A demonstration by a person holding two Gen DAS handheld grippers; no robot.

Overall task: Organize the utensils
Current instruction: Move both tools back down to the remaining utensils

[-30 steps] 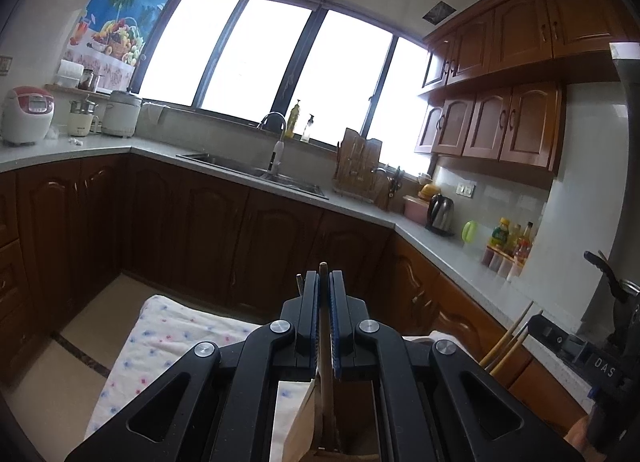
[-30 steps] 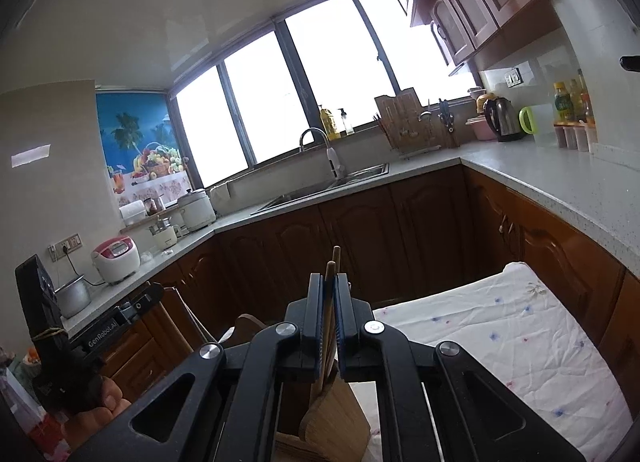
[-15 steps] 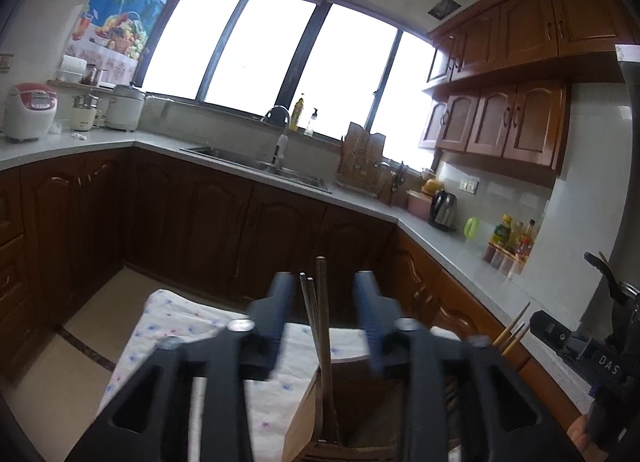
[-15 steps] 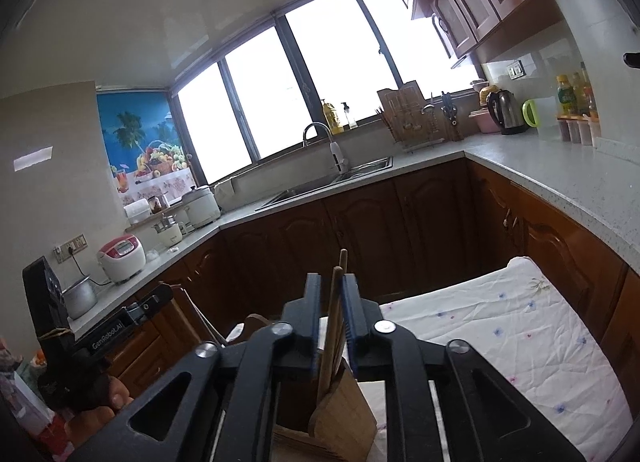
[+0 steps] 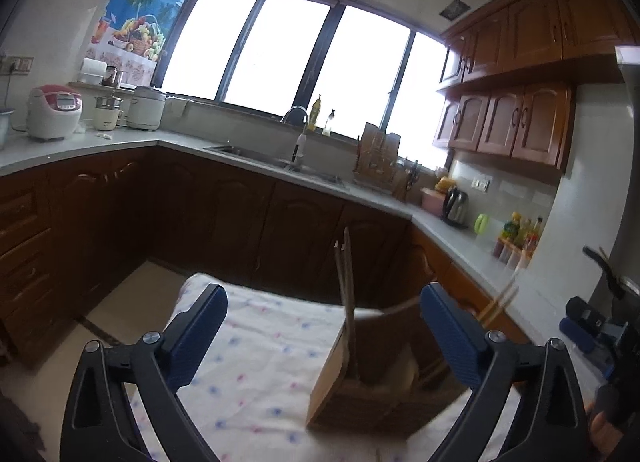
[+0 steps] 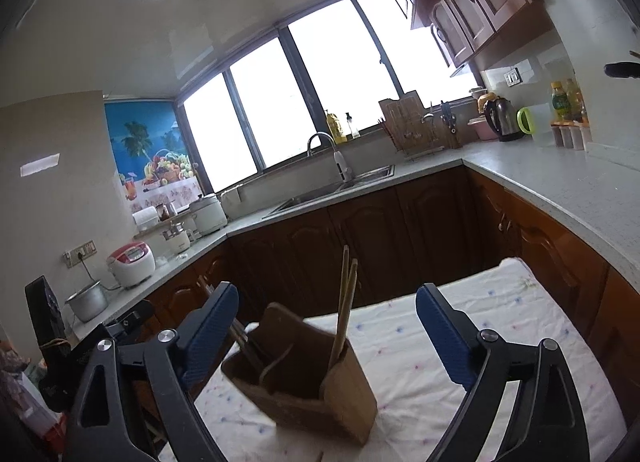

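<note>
A wooden utensil holder [image 5: 372,382] stands on a floral cloth [image 5: 256,362]. A pair of chopsticks [image 5: 346,294] stands upright in its left compartment; a second pair [image 5: 498,302] leans out on its right. My left gripper [image 5: 324,326] is open and empty above the holder, clear of the chopsticks. In the right wrist view the holder [image 6: 304,378] holds a pair of chopsticks [image 6: 346,302] upright, and my right gripper [image 6: 326,328] is open and empty around them without touching. The other gripper shows at the edge of each view [image 5: 592,326] [image 6: 92,338].
Brown cabinets [image 5: 240,222] and a grey counter [image 5: 460,238] ring the cloth-covered table. A sink with faucet [image 5: 298,142], a kettle [image 5: 456,202], condiment bottles [image 5: 520,234] and rice cookers [image 5: 54,112] stand on the counter.
Both grippers were shut on chopstick pairs standing in the holder. Both have opened wide and let go; the chopsticks stay in the holder.
</note>
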